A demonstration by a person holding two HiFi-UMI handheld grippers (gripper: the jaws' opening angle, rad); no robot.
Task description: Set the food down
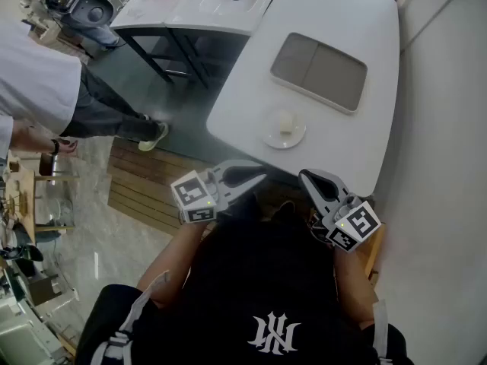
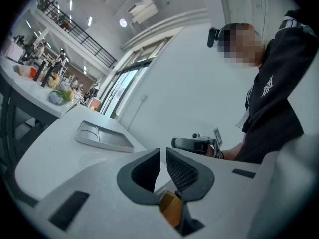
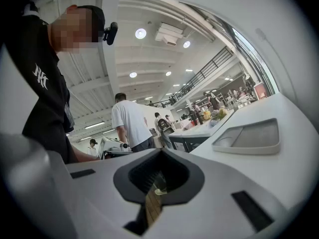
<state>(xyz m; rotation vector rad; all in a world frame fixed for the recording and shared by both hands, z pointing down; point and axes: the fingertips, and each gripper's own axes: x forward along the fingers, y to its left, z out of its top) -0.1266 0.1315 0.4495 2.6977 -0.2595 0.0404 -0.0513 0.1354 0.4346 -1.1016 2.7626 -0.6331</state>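
White table (image 1: 335, 21) fills the upper right of the head view, with a grey tray (image 1: 319, 71) lying on it and nothing in the tray. Left gripper (image 1: 261, 176) and right gripper (image 1: 306, 176) are both held level close to the person's chest, by the table's near edge, tips angled in toward each other. Left jaws are pinched down to a sliver of a gap, right jaws fully together, nothing between either pair, so both are clenched on nothing. Small white plate (image 1: 268, 138) sits on the table between the tray and the near edge. The food (image 1: 286, 122), a pale block, already rests on it, well apart from both grippers. Judgement: the placing looks finished, no carry under way. To do it well from here, hold both grippers back off the plate and don't nudge the block; if it needs re-seating, come in low and level from the near edge with jaws spread first
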